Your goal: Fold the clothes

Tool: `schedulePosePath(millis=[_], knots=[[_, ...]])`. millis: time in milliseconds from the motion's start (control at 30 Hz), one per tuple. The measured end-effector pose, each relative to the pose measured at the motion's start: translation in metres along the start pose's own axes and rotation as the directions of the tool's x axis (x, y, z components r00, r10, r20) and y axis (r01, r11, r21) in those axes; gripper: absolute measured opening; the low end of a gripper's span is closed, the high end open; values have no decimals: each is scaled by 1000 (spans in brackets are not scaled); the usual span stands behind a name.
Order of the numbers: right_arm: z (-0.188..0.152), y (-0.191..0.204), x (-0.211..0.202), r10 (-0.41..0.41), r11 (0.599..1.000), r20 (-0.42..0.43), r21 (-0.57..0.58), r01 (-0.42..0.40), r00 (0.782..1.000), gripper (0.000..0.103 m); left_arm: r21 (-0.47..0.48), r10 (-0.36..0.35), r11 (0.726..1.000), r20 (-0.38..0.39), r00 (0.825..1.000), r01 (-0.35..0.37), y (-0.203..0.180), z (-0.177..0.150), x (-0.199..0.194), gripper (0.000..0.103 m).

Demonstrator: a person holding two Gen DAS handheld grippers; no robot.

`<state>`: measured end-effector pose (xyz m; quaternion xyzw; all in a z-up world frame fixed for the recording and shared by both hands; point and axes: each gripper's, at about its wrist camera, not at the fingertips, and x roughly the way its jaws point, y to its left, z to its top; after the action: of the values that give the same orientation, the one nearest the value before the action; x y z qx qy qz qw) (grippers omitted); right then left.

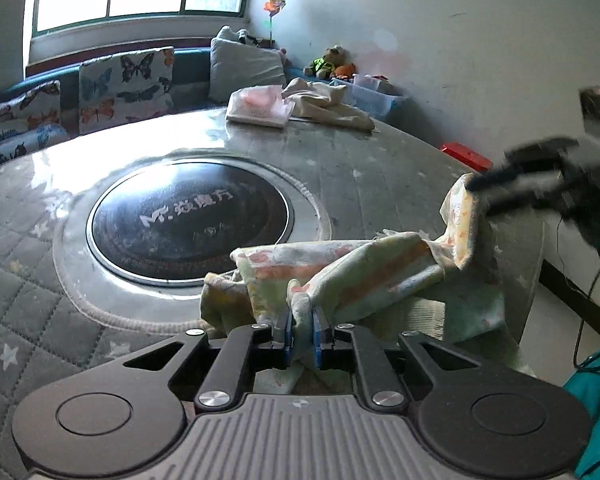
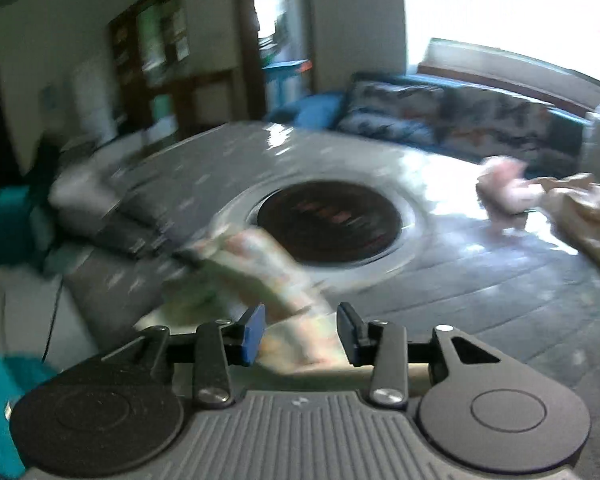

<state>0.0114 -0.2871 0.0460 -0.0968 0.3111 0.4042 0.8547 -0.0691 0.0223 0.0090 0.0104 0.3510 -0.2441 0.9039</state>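
A pale yellow-green printed garment [image 1: 364,268] hangs bunched above the round table's near edge. My left gripper [image 1: 302,322] is shut on a fold of it, cloth pinched between the blue pads. My right gripper [image 1: 496,196] shows blurred at the right of the left wrist view, at the garment's raised far corner. In the right wrist view the right gripper [image 2: 300,330] has its jaws apart, with the blurred garment [image 2: 256,264] lying between and ahead of them.
The grey quilted table [image 1: 380,160] has a black round hotplate [image 1: 190,218] in its middle. A folded pink garment [image 1: 260,106] and a crumpled beige one [image 1: 328,104] lie at the far edge. A butterfly-cushion sofa [image 1: 120,84] stands behind.
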Motion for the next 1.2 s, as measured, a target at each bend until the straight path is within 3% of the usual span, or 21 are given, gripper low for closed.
schedulePosePath(millis=[33, 167, 233, 333, 500, 767, 867, 967, 1033, 1200], knots=[[3, -10, 1, -37, 999, 5, 34, 36, 999, 47, 8, 2, 1000, 2, 1000, -2, -1, 0, 0, 13], [-1, -53, 12, -165, 964, -58, 203, 173, 985, 49, 26, 2, 1000, 12, 1000, -2, -3, 1, -1, 17], [-11, -80, 17, -151, 927, -111, 331, 180, 982, 48, 32, 2, 999, 18, 1000, -2, -4, 1, -2, 19], [-27, -93, 16, -92, 899, -147, 412, 146, 985, 41, 39, -1, 999, 20, 1000, 0, -5, 2, -1, 20], [-44, -70, 2, -68, 932, -155, 342, 118, 986, 25, 48, 3, 999, 31, 1000, -5, -6, 6, 1, 22], [-57, -22, -14, -46, 984, -238, 157, 85, 970, 25, 104, -22, 994, 6, 1000, 21, -13, 5, 6, 22], [-59, -20, -20, -16, 983, -246, 175, 61, 969, 26, 112, -17, 994, 18, 1000, 15, -13, 8, 2, 22], [-56, -29, -34, 15, 968, -187, 250, 33, 982, 28, 119, -30, 993, 55, 998, 24, -15, 16, -4, 23], [-54, -38, -43, 31, 952, -148, 305, 15, 989, 29, 130, -48, 991, 69, 996, 39, -19, 22, -5, 34], [-52, -63, -50, -55, 912, -109, 399, 94, 992, 38, 175, -117, 979, 74, 990, 102, -38, 34, 6, 40]])
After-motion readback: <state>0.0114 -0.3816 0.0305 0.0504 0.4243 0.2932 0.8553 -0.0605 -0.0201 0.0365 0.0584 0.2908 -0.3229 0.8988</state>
